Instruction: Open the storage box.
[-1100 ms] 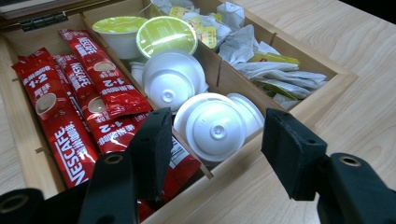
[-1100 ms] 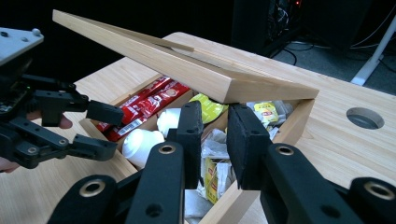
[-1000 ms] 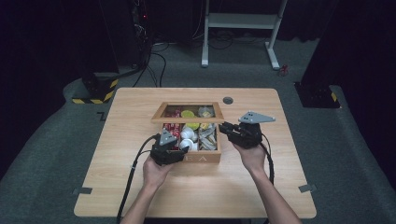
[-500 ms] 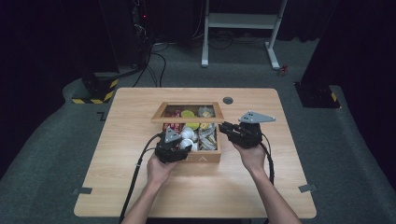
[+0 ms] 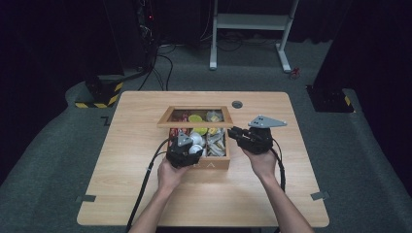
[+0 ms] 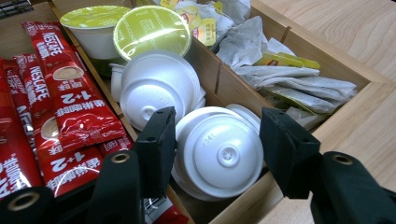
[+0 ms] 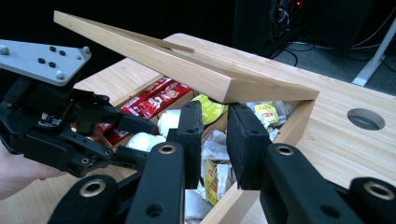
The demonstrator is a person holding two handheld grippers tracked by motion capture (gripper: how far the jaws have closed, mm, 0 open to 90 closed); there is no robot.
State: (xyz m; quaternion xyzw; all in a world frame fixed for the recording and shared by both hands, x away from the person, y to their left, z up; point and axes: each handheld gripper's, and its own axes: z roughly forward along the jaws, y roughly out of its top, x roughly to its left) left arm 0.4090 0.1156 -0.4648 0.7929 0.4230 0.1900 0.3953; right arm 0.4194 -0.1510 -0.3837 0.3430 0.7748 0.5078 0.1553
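A wooden box [image 5: 209,164] sits mid-table with its windowed lid [image 5: 165,119] raised at a slant. Inside lie red coffee sachets [image 6: 70,102], green-lidded cups [image 6: 152,30], tea bags [image 6: 280,79] and two white cups. My left gripper [image 6: 218,126] reaches down into the middle compartment; its jaws have just been closing and now meet both sides of the nearer white cup [image 6: 219,154], which still rests in the box. The other white cup [image 6: 156,86] lies just behind. My right gripper [image 7: 215,112] is shut, its tips right under the lid's [image 7: 187,70] front edge at the box's right side.
The light wooden table [image 5: 291,194] has a round cable hole [image 5: 237,104] behind the box. Cables trail from both grippers toward the near edge. A white stand [image 5: 250,24] and dark floor lie beyond the table.
My left gripper has slid a little to the right and forward over the box's middle compartment. The right gripper and the lid have kept still.
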